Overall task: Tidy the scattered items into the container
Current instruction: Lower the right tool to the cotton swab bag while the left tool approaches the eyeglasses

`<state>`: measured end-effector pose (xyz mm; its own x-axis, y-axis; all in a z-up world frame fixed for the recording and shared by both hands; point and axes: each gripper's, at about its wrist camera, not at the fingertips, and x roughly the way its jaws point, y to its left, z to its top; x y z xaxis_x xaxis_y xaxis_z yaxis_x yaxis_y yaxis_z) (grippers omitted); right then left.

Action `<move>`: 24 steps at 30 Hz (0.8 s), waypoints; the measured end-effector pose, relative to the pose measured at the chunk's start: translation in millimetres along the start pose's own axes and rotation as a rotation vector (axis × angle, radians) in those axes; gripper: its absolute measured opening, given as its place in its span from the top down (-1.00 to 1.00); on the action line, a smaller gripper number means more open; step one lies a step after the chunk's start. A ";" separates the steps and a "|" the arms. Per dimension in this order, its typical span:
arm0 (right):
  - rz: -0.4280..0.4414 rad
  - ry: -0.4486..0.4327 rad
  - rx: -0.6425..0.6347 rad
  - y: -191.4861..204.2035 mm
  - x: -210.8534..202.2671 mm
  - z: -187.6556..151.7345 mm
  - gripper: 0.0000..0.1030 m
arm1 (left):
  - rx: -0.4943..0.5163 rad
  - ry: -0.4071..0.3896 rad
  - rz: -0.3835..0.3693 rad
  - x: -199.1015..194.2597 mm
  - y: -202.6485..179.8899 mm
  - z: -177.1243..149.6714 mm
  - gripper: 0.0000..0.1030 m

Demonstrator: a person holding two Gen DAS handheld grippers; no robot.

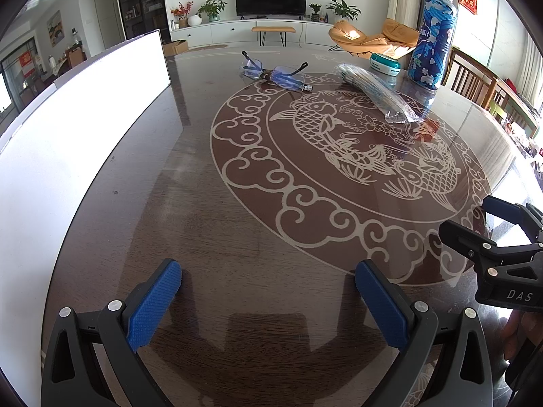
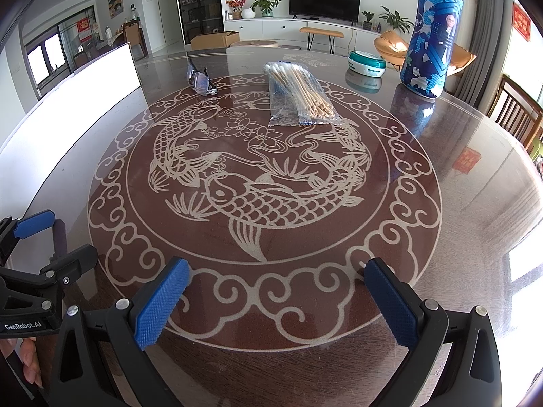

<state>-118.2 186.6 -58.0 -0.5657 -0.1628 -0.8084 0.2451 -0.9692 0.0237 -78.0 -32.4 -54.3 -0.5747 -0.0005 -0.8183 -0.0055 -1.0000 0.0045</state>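
Note:
A pair of glasses (image 1: 271, 74) (image 2: 200, 81) lies folded at the far side of the table. A clear bag of cotton swabs (image 1: 376, 93) (image 2: 300, 96) lies to its right. A small teal and white round case (image 1: 386, 63) (image 2: 366, 63) and a tall blue patterned canister (image 1: 431, 40) (image 2: 431, 37) stand further right. A white container (image 1: 68, 149) (image 2: 78, 101) runs along the left side. My left gripper (image 1: 268, 288) is open and empty near the front edge. My right gripper (image 2: 276, 288) is open and empty; it also shows in the left wrist view (image 1: 475, 224).
The dark round table (image 1: 237, 237) (image 2: 475, 203) has a glass top with a fish pattern. Wooden chairs (image 1: 482, 84) (image 2: 519, 115) stand at the right rim. The left gripper also shows in the right wrist view (image 2: 44, 237).

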 end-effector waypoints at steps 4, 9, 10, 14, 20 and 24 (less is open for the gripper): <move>-0.019 0.010 -0.030 -12.0 4.6 4.8 -1.00 | 0.000 0.000 0.000 0.2 0.0 0.1 -1.00; 0.026 0.011 -0.094 -28.6 23.4 30.7 -1.00 | -0.001 0.000 0.000 0.1 0.0 0.6 -1.00; 0.037 0.011 -0.109 -30.4 28.3 37.2 -1.00 | -0.001 0.000 0.000 0.2 0.0 0.6 -1.00; 0.049 0.012 -0.124 -35.9 48.8 64.3 -1.00 | -0.001 0.000 0.000 0.4 -0.1 0.5 -1.00; 0.037 0.012 -0.106 -35.0 79.3 103.3 -1.00 | -0.001 0.000 0.000 0.2 -0.1 0.2 -1.00; 0.036 0.012 -0.105 -28.6 95.0 123.4 -1.00 | -0.001 0.000 0.000 0.1 -0.2 0.1 -1.00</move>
<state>-276.1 176.1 -62.9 -0.5459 -0.1940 -0.8151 0.3466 -0.9380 -0.0089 -78.2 -32.3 -54.3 -0.5751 -0.0006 -0.8181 -0.0049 -1.0000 0.0042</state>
